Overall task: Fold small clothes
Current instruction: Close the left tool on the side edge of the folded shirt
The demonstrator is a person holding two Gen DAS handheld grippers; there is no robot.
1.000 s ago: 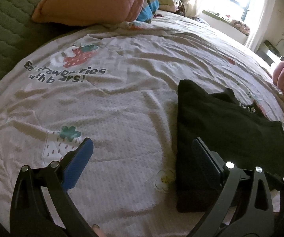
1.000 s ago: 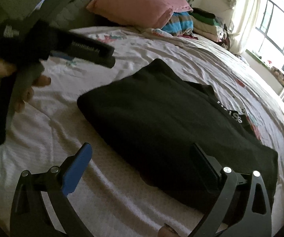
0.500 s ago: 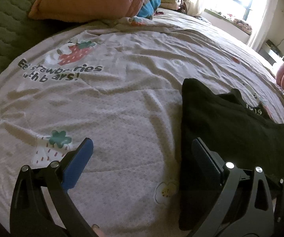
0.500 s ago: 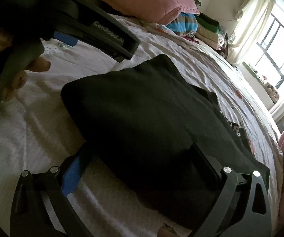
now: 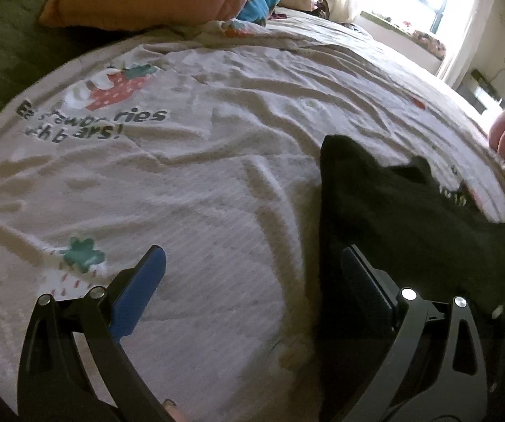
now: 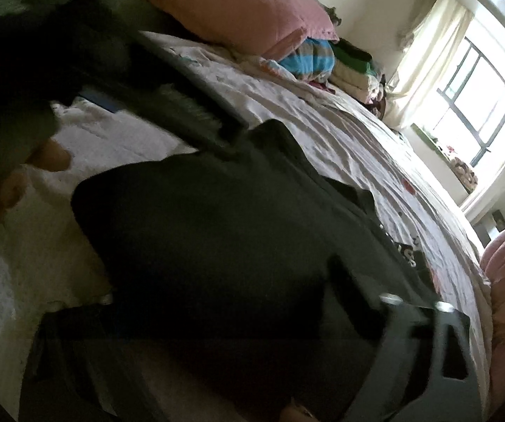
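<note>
On the bed [image 5: 217, 183], over a pale bedspread printed with strawberries, a black garment [image 5: 403, 218] lies folded flat toward the right side. The left gripper [image 5: 252, 274] hangs with its jaws wide apart, one finger above bare bedspread, the other over the garment's left edge. The right gripper [image 6: 224, 302] is closing with the near edge of the garment between its blurred fingers. A pink pillow [image 6: 248, 10] rests at the headboard.

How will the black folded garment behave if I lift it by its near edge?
The black garment will probably droop; it lies soft on the bedsheet. Its layers may slide apart, since a flap already sticks up. It is likely light.
</note>
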